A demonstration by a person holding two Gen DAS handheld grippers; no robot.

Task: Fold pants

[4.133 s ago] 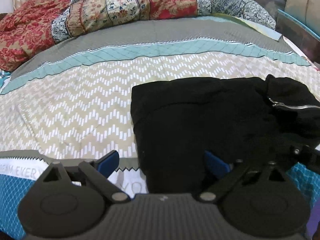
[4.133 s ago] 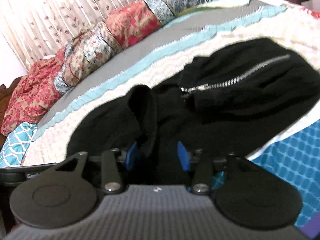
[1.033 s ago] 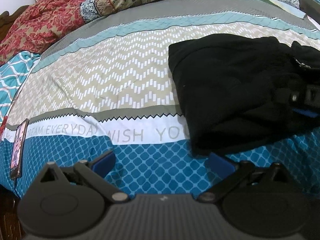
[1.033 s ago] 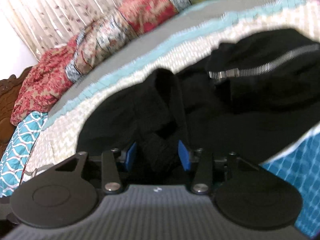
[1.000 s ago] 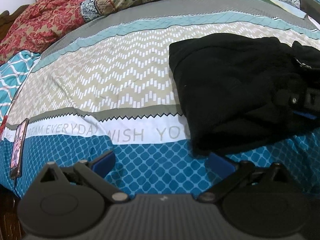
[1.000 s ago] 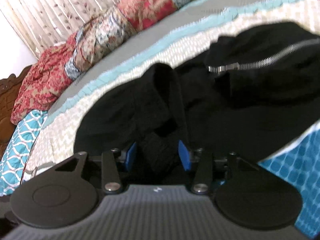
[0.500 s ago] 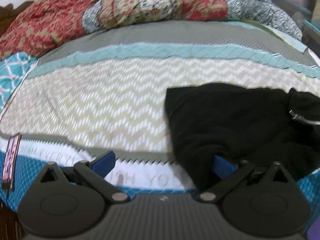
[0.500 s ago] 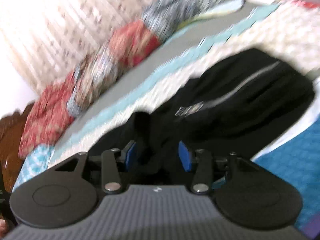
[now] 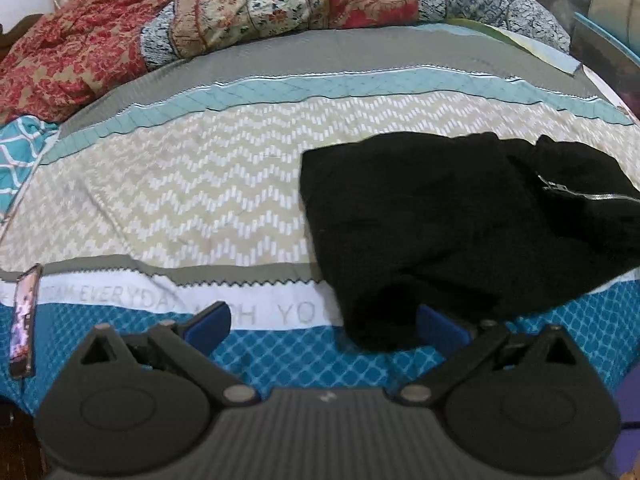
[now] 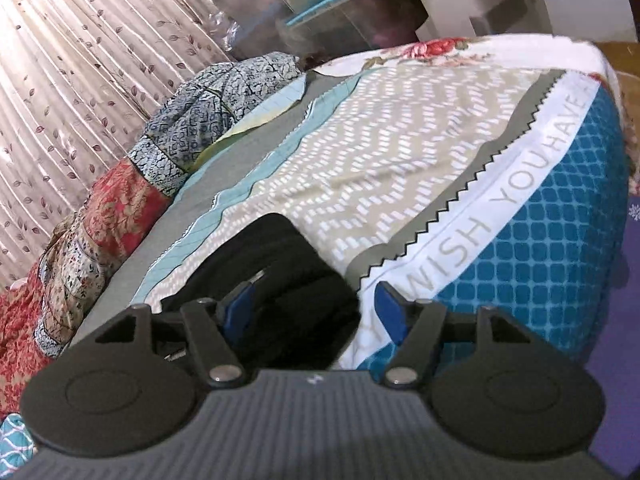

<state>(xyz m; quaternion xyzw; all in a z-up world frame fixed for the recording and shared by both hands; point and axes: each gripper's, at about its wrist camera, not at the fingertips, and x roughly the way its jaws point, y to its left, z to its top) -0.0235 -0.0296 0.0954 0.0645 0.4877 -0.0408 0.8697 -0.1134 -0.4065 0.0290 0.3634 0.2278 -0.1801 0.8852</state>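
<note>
The black pants [image 9: 460, 224] lie folded in a thick stack on the patterned bedspread [image 9: 192, 192], right of centre, with a silver zipper [image 9: 576, 194] on the right end. My left gripper [image 9: 324, 322] hangs open above the bed's near edge, its right pad next to the pants' near corner and nothing between the pads. In the right wrist view the jaws of my right gripper [image 10: 314, 306] are opening. The end of the pants [image 10: 280, 264] lies below them, and the pads do not press on the cloth.
A phone [image 9: 24, 316] lies at the bed's near left edge. A red and blue quilt [image 9: 240, 12] is heaped along the far side. Curtain [image 10: 80, 60] and storage boxes [image 10: 320, 12] stand behind the bed. A purple floor mat [image 10: 624, 300] lies past the bed's right end.
My right gripper let go of the raised fold of black cloth, spread its jaws and swung right, out of the left view. The left gripper rose and tilted up.
</note>
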